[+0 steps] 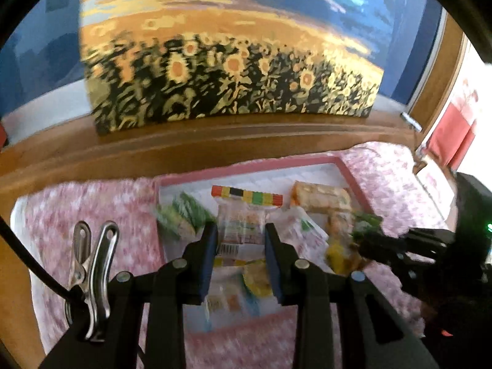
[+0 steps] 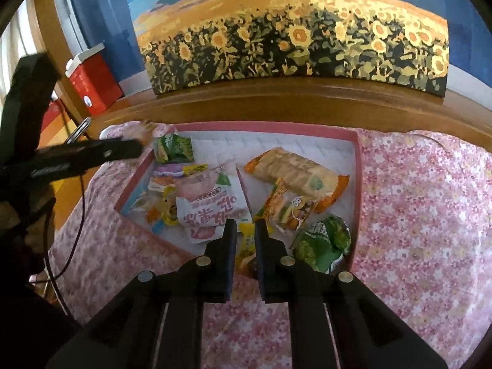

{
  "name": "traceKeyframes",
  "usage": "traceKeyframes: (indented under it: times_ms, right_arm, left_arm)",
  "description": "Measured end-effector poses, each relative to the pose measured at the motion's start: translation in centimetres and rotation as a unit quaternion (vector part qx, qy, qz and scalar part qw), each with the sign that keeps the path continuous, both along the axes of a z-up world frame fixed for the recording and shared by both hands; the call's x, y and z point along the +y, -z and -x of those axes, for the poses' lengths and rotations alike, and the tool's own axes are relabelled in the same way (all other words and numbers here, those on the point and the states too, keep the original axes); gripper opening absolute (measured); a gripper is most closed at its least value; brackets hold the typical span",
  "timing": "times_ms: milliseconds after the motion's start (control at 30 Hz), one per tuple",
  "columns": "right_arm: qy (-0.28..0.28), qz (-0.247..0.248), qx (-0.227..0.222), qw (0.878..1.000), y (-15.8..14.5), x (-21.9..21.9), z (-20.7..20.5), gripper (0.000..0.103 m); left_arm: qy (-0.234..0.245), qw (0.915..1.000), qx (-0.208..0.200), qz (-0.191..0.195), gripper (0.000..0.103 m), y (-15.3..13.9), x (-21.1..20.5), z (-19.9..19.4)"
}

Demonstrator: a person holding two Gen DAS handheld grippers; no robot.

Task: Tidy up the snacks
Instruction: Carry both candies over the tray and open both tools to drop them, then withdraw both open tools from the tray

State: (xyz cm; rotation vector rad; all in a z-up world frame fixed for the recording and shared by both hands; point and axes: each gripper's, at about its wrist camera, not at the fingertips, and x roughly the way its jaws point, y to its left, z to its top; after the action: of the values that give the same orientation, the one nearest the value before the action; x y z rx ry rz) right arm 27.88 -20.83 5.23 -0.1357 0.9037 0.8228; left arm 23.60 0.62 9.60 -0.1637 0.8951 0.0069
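A pink-rimmed tray with a white floor lies on a pink floral cloth and holds several snack packets. My right gripper is shut on a small yellow packet over the tray's near edge; it also shows in the left wrist view. My left gripper is open, its fingers on either side of a clear packet with a striped header in the tray. A long orange-ended bread packet, a green packet and a white packet with red lettering lie in the tray.
A sunflower painting leans on the wooden headboard behind the tray. A red box stands at the left. A metal clip and black cable hang by my left gripper. Floral cloth surrounds the tray.
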Motion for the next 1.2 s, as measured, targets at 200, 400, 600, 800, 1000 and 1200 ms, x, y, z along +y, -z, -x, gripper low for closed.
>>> traceKeyframes:
  times_ms: [200,400,600,800,1000,1200]
  right_arm:
    - [-0.013,0.014,0.009,1.000,1.3,0.7,-0.4,0.014]
    - [-0.014,0.026,0.007,1.000,1.5,1.0,-1.0,0.014]
    - [-0.017,0.023,-0.022,0.999,-0.4,1.4,-1.1,0.014]
    - [-0.006,0.017,-0.052,0.998,-2.7,0.9,0.2,0.014]
    - [0.002,0.004,-0.075,0.997,-4.8,-0.5,2.4,0.014]
    - [0.011,-0.006,-0.097,0.995,-6.7,-1.5,4.8,0.020]
  left_arm:
    - [0.004,0.9992,0.038,-0.015,0.033,2.6,0.1,-4.6]
    - [-0.031,0.9977,0.056,-0.022,0.043,3.8,0.3,-5.6]
    - [-0.040,0.9981,0.033,-0.033,0.049,2.0,-0.2,-4.2]
    - [-0.044,0.9980,0.018,-0.042,0.051,-0.4,-1.3,-1.9]
    - [-0.044,0.9976,-0.016,-0.051,0.056,-3.2,-3.0,1.8]
    - [-0.044,0.9977,-0.034,-0.039,0.058,-5.1,-4.2,5.3]
